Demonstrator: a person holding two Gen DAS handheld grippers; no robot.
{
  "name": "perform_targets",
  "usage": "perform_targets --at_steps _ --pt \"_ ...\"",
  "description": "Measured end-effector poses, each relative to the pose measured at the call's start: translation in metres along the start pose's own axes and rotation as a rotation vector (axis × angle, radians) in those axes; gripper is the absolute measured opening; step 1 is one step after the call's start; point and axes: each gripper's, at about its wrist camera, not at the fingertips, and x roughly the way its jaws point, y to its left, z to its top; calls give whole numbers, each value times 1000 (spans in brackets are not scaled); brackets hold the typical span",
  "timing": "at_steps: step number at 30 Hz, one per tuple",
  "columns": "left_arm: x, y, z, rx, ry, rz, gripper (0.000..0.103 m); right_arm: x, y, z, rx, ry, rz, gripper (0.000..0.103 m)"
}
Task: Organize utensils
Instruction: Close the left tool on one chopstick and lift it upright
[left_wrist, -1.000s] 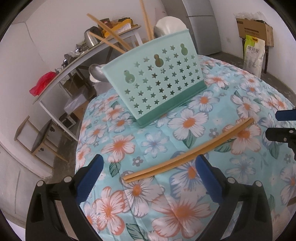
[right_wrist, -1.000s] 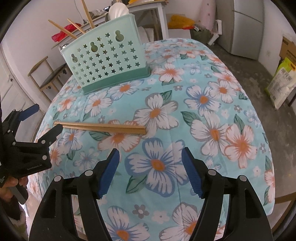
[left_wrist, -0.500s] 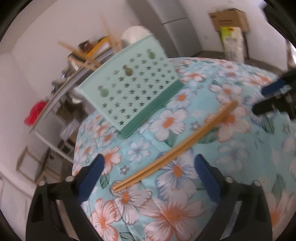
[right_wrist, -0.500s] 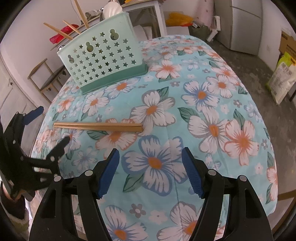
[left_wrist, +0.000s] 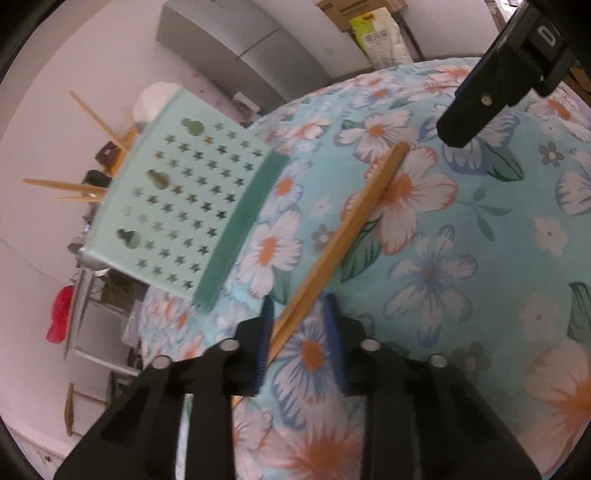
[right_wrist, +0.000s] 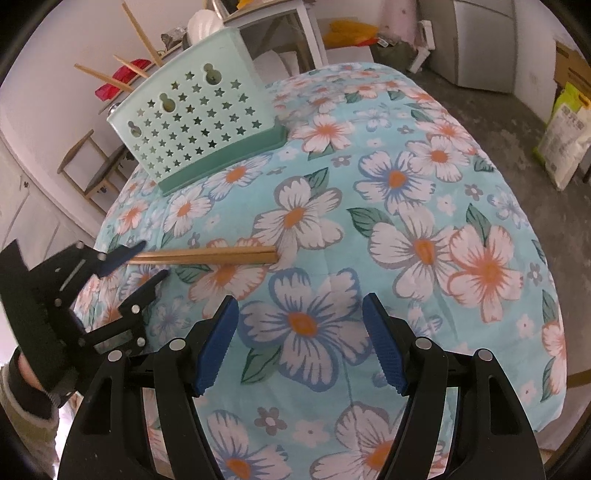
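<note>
chopsticks (left_wrist: 343, 232) near end hidden behind left claw (left_wrist: 299, 325) pad

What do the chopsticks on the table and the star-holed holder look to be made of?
Chopsticks: probably bamboo or wood, tan, matte, with squared ends. Holder: looks like moulded plastic, smooth pale mint with clean punched stars and a darker green base. Left tongs straddle the chopsticks' near end.

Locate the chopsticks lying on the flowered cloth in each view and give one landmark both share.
Left wrist: the chopsticks run diagonally from between the left claw tips up toward upper right.
Right wrist: the chopsticks lie level at left of centre, their left end at the left claw.
Shared landmark: the green star-holed basket.
</note>
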Motion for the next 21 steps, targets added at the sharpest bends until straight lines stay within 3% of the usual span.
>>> perform_targets --at_steps 5,11,21 --pt "1 -5 4 59 -15 5 14 0 -6 1 23 0 6 67" --pt "-13 -5 -1 62 -16 -14 13 -4 -8 1 36 -10 14 67" --pt "-48 1 -23 -15 50 -131 10 -11 -11 0 55 -22 32 67"
